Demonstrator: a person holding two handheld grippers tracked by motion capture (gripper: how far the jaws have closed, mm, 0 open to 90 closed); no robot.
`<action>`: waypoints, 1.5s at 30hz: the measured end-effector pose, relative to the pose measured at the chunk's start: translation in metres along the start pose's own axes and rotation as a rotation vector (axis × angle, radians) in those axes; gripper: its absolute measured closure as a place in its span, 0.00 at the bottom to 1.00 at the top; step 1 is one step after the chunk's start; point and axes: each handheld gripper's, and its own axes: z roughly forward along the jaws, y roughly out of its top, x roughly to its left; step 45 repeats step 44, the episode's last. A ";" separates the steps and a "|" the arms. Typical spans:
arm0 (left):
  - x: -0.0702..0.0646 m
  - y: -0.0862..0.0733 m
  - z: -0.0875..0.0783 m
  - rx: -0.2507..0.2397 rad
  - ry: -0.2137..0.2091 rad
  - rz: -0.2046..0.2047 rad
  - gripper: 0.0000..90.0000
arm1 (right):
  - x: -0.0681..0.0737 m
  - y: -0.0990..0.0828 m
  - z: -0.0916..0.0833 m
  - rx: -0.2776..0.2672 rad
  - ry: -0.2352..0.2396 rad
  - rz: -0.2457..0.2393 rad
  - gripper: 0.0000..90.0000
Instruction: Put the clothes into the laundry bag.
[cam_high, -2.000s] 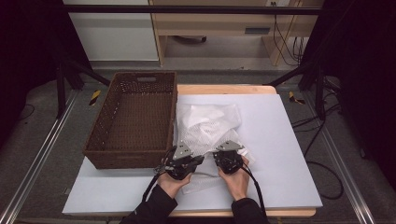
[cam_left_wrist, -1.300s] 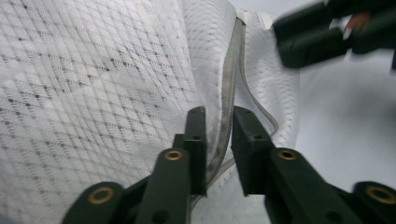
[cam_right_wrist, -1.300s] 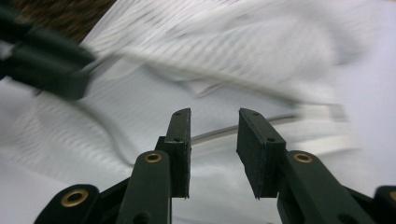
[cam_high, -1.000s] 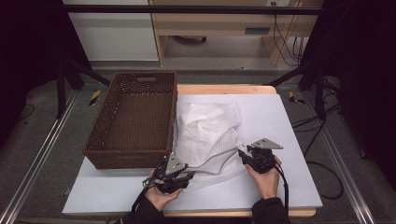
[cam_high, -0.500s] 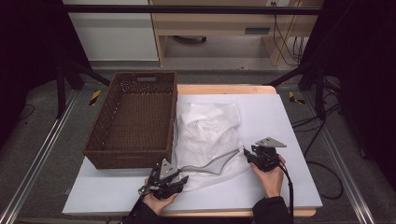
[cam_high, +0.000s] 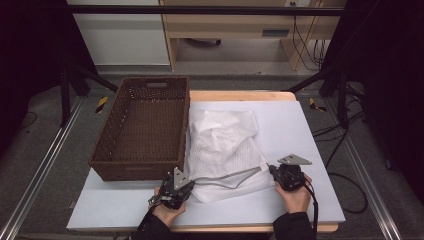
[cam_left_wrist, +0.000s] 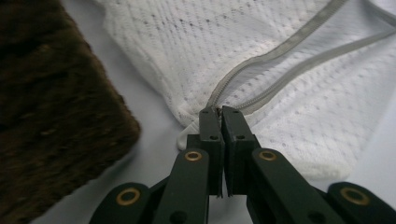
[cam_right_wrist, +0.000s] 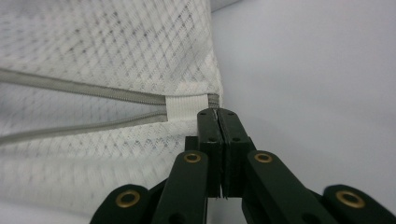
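So the white mesh bag (cam_high: 222, 150) lies flat on the white table (cam_high: 300, 125), just right of the brown wicker basket (cam_high: 142, 127). Its grey zipper (cam_high: 227, 176) runs open along the near edge. Left gripper (cam_high: 181, 186) is pinched on the zipper's left end, right gripper (cam_high: 272, 171) is clamped on the right end by the white tab (cam_right_wrist: 186, 106).
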 end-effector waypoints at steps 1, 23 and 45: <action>0.002 -0.001 0.000 -0.007 0.001 -0.010 0.98 | 0.000 -0.007 -0.004 0.010 0.021 0.011 0.99; 0.004 -0.007 -0.004 -0.024 -0.014 -0.002 0.87 | 0.002 -0.015 -0.007 0.007 0.058 0.001 1.00; 0.044 -0.018 -0.057 -0.226 -0.169 -0.059 0.54 | -0.031 -0.012 -0.033 -0.245 0.002 0.100 0.26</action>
